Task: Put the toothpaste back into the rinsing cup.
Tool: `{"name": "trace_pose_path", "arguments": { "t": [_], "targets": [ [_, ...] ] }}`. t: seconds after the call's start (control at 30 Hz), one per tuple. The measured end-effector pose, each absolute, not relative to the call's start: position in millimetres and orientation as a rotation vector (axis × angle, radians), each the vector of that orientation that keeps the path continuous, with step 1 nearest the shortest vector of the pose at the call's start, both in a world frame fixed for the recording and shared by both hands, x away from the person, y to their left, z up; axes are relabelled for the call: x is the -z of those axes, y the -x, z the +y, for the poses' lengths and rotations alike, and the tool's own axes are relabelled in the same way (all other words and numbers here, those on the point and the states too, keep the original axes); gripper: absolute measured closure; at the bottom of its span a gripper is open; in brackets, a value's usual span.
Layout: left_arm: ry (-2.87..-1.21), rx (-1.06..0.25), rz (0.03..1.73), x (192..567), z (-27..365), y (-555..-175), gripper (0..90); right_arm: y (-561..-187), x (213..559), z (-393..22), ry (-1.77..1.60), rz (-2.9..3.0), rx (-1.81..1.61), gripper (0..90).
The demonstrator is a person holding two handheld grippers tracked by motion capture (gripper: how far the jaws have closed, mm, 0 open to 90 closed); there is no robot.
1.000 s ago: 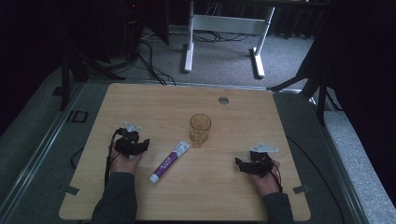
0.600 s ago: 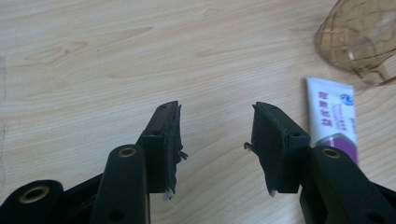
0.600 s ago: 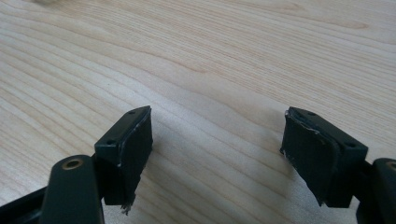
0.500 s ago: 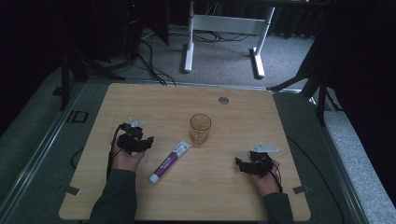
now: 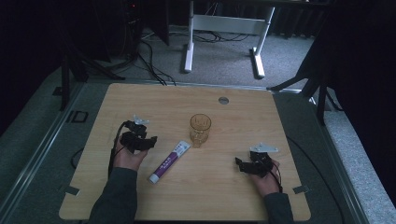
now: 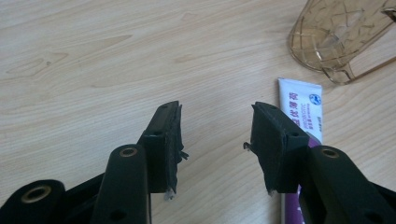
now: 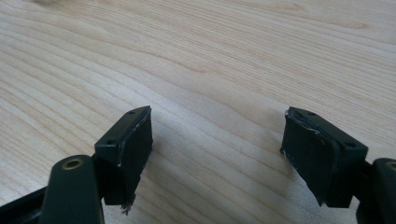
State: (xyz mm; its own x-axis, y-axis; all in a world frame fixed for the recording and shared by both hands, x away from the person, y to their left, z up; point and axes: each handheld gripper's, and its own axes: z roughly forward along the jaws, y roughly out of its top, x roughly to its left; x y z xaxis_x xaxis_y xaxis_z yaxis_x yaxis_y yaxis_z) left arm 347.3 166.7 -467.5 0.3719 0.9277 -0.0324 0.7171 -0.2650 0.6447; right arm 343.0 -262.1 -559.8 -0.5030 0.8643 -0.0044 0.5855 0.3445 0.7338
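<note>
A white and purple toothpaste tube (image 5: 169, 161) lies slantwise on the wooden table (image 5: 154, 100), just in front of an upright amber glass cup (image 5: 200, 129). My left gripper (image 5: 150, 140) is held over the table a short way left of the tube, open and pointing toward it. Its jaws have just been closing slightly, with nothing between them. In the left gripper view the gripper (image 6: 215, 112) frames bare wood, the tube (image 6: 303, 105) passes behind the right jaw and the cup (image 6: 341, 37) is at the top right. My right gripper (image 5: 239, 164) (image 7: 217, 116) rests open at the front right over bare wood.
A small round grommet (image 5: 223, 100) sits near the table's far edge. Beyond the table stand a white desk frame (image 5: 224, 32) and cables on grey carpet. Black cables trail from both grippers.
My left gripper has risen a little and shifted slightly toward the tube. The right gripper, the tube and the cup have stayed where they were.
</note>
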Motion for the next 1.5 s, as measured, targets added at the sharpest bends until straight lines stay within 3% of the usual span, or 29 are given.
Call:
{"name": "trace_pose_path", "arguments": {
  "t": [1.5],
  "targets": [
    [-2.221, -0.394, 1.398, 458.2, 140.7, -360.3, 53.0, -343.1, 559.8, -262.3, -1.270, 2.221, -0.966, 24.2]
  ]
}}
